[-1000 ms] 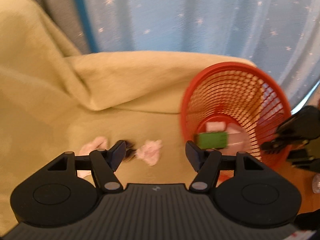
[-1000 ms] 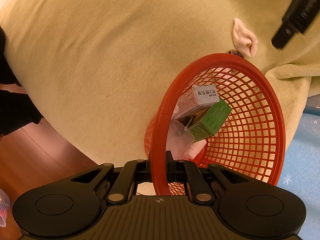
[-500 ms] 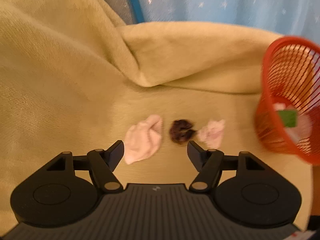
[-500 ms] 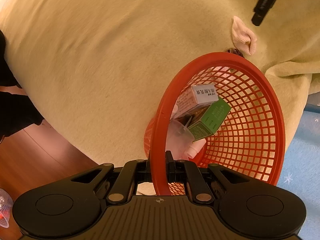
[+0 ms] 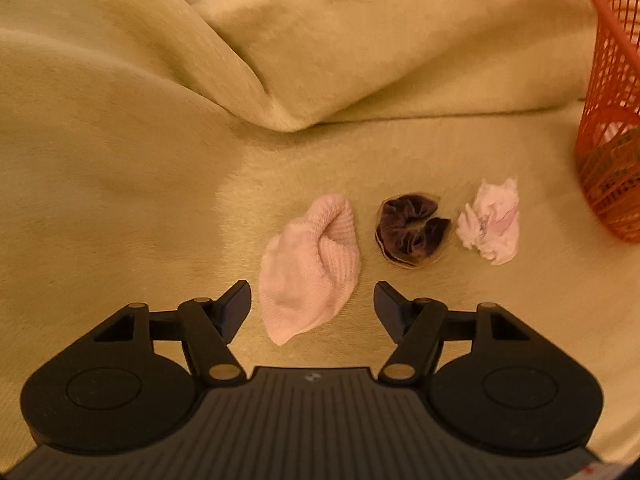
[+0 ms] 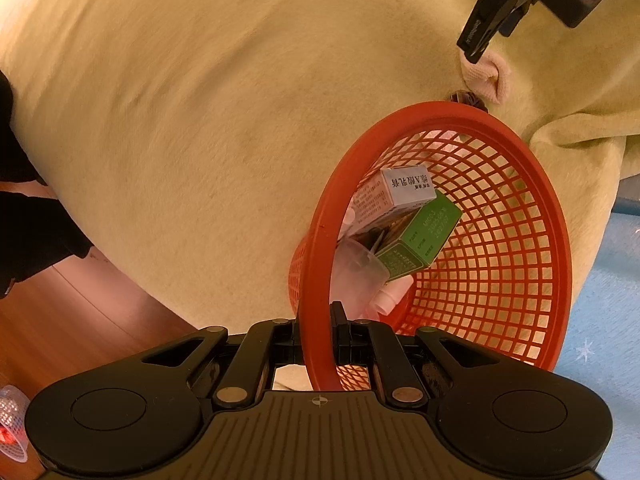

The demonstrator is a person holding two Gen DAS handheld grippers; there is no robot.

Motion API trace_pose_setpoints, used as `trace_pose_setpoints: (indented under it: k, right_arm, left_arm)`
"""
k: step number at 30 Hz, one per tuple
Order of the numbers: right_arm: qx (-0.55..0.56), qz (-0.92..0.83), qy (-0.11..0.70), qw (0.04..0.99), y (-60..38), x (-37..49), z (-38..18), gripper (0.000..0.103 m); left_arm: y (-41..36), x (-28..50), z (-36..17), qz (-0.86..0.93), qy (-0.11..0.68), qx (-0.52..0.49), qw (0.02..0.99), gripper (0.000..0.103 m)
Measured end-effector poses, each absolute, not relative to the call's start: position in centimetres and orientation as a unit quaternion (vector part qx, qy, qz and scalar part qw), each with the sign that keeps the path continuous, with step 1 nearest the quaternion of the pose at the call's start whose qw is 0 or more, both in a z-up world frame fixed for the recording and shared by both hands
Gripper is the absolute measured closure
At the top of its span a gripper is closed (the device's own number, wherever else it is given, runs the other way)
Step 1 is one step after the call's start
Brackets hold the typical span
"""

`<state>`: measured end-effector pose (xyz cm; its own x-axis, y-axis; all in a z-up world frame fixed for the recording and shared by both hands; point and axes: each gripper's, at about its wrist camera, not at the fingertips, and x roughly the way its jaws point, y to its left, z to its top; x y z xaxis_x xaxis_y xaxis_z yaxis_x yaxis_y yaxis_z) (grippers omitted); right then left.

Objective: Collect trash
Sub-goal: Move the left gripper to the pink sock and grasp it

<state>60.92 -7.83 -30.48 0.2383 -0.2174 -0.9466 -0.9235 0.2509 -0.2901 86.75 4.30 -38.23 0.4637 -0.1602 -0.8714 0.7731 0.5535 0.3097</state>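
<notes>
Between left tongs (image 5: 312, 300), pink sock (image 5: 308, 276)

blanket fold (image 5: 280, 92) probably behind sock (image 5: 308, 272)

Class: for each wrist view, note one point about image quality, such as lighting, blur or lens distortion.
Left wrist view: warm yellowish light, slight softness on the pink sock and crumpled tissue, straight blanket edges bowed by the fisheye. Right wrist view: box lettering in the red basket reads sharp, while the frame edges curve and the blanket looks smeared.
</notes>
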Motion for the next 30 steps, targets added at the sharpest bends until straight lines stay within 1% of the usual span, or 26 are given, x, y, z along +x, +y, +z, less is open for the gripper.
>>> trace_pose_setpoints:
  k: [5,8,10,14,16,21,25,30]
  right_arm:
    - [-0.529,0.306,0.538,0.581,-8.0,61.0,-30.3,0.098]
    - [-0.527,0.307,0.538,0.581,-8.1,61.1,-30.3,0.098]
    - [-0.527,0.308,0.539,0.581,-8.0,61.0,-30.3,0.098]
    - [-0.525,0.308,0.54,0.581,-8.1,61.1,-30.3,0.098]
    - [-0.526,0.308,0.54,0.581,-8.1,61.0,-30.3,0.098]
    - [-0.526,0.308,0.54,0.581,-8.0,61.1,-30.3,0.098]
    - [-0.528,0.308,0.539,0.58,-8.0,61.0,-30.3,0.098]
    - [-0.531,0.308,0.538,0.578,-8.0,61.1,-30.4,0.098]
  left_arm:
    - [3.8,87.4,-39.6,-0.304,0.422,0.385,0.763,0.046]
    - [3.7,87.7,-40.0,-0.306,0.421,0.393,0.758,0.052]
    - [3.6,87.9,-40.2,-0.307,0.423,0.395,0.755,0.059]
    - [3.6,88.1,-40.4,-0.309,0.425,0.396,0.753,0.068]
    - [3.5,88.2,-40.4,-0.312,0.427,0.397,0.75,0.076]
    - [3.4,88.0,-40.4,-0.314,0.433,0.397,0.745,0.088]
    - [3.7,87.8,-39.8,-0.312,0.439,0.388,0.748,0.094]
    - [4.2,87.2,-38.7,-0.312,0.44,0.381,0.751,0.096]
